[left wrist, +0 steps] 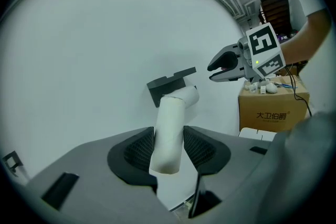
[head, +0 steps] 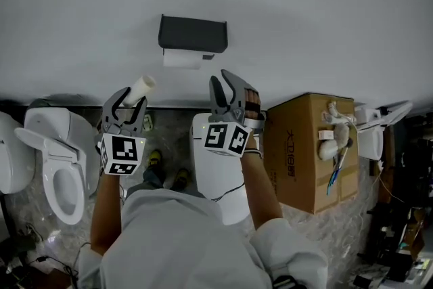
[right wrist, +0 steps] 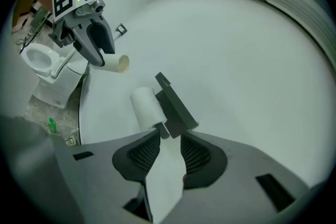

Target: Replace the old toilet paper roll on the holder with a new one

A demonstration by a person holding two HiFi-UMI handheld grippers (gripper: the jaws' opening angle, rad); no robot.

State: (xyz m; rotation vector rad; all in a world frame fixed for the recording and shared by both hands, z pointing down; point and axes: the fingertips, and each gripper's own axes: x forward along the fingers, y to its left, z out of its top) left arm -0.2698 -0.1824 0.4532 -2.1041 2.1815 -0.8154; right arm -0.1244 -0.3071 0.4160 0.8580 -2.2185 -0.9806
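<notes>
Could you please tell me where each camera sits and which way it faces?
Head view: on the person's head, looking steeply down at the holder; both forearms, left gripper and right gripper show.
Left gripper view: on the left gripper, looking along jaws shut on a cardboard tube, toward the holder; right gripper shows.
Right gripper view: on the right gripper, facing the roll on the holder; left gripper shows.
All three share the holder.

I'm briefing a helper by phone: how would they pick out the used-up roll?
Find the dark holder on the white wall, with a paper roll under it. Lower left of it, the left gripper holds a cardboard tube up. Unlike that roll, it is thin, hollow and bare.
</notes>
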